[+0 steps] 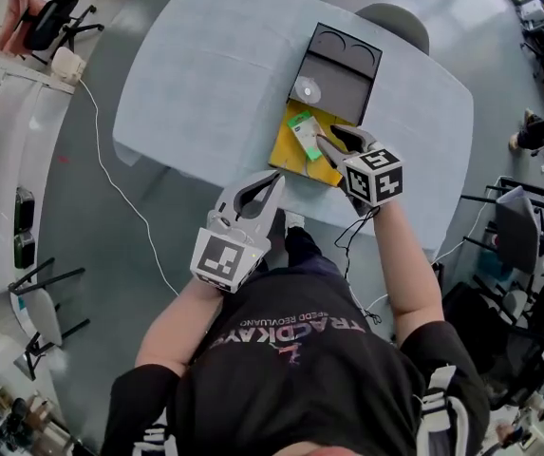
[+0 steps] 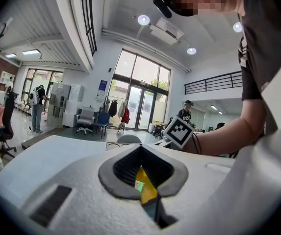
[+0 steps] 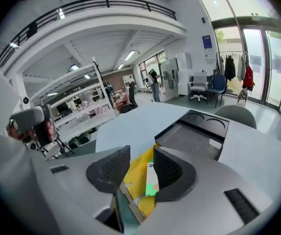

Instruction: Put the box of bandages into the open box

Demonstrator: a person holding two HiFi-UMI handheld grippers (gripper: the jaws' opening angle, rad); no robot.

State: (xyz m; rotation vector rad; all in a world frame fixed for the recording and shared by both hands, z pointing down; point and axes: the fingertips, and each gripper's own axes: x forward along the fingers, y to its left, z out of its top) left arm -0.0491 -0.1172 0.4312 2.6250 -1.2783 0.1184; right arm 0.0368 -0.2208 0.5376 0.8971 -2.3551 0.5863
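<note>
The left gripper, jaws pressed together and empty, is hovering by the table's near edge. The bandage box is lying on a yellow mat just before the open box, with the right gripper hanging spread beside it.

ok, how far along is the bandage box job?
Nothing done yet: the box of bandages lies on the yellow mat, outside the open black box. In hand: nothing. The right tongs hover open by it; the left tongs are shut and empty. Still to do: grasp, carry, drop in.
</note>
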